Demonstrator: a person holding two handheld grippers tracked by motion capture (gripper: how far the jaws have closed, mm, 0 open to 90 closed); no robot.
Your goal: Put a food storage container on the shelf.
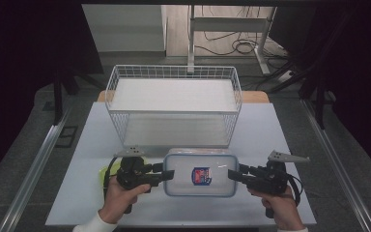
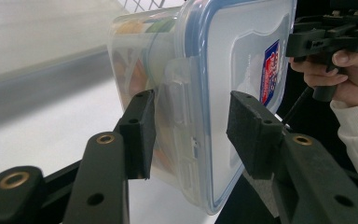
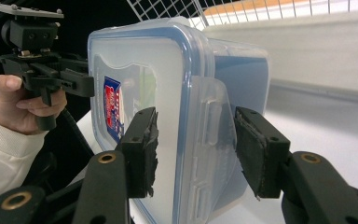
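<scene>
The left tool [image 1: 168, 175] and the right tool [image 1: 232, 175] each clamp one short end of a clear plastic food container [image 1: 200, 175] with a blue-sealed lid, so the box sits directly between them, carried from both sides at once. In the left gripper view, the left tool's pads [image 2: 142, 133] straddle the end of the container [image 2: 200, 93] over its side latch, one pad against the body wall and the other on the lid face; the right gripper view shows the same arrangement, its pads [image 3: 142, 149] pinching lid and base together at the opposite latch of the container [image 3: 168, 107]. Gripping across lid and bottom like this probably keeps the lid pressed on and stops the box from tipping, since neither tool alone could balance so wide a load. The label [image 1: 201, 175] on the lid faces up, so the box is held level, just above or barely off the table [image 1: 87, 145]; the pictures do not settle whether it has cleared the surface. Beyond the tools, straight ahead of the container, stands a white wire basket [image 1: 174, 104], open at the top, the likely destination. Behind the left tool, close to the person's left hand [image 1: 118, 198], a yellow-green object [image 1: 102, 175] lies partly hidden.
</scene>
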